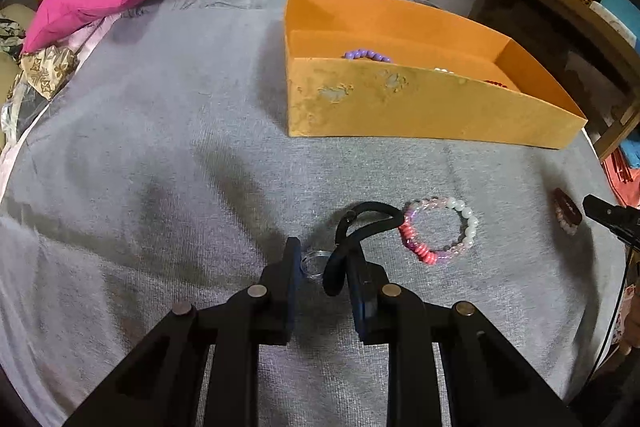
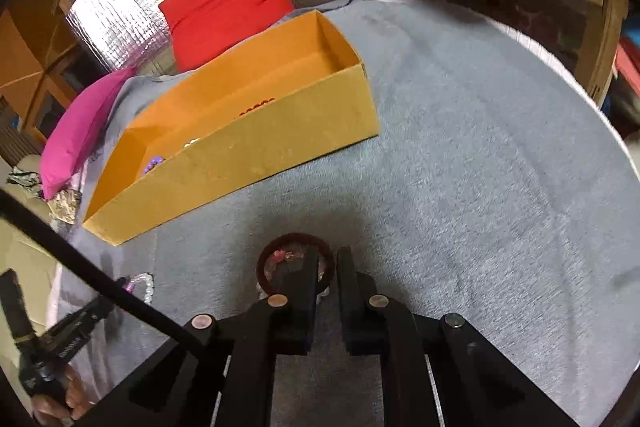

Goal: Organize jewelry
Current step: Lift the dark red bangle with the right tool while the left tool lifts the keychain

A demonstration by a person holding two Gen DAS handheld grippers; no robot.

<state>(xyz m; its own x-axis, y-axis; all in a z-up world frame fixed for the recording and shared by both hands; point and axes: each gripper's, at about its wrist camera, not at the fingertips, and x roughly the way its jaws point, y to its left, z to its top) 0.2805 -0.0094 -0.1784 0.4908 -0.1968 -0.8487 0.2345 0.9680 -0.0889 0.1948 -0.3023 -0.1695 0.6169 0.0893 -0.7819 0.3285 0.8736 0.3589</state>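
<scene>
Left wrist view: left claw point(image 1: 320, 263) straddles a black band point(image 1: 362, 227), narrow; right claw point(image 2: 324, 267), narrow, reaches a maroon band point(image 2: 294, 247); box point(image 1: 400, 103) waits ahead.

Indoor light, moderately bright, from above; soft claw shadows fall on the grey cloth point(image 1: 160, 147). Heavy fisheye bending and dark vignette at corners. Right wrist view slightly motion-blurred; foil backdrop point(image 2: 132, 3) glares.

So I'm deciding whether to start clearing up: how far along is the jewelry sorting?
Partly done. The orange cardboard box already holds a purple bead bracelet, a pale piece and a red bead piece. In hand: nothing gripped yet; the left gripper straddles a black hair tie and a clear ring, and the right gripper reaches a dark red band. The pink-and-white bead bracelet also remains.
</scene>
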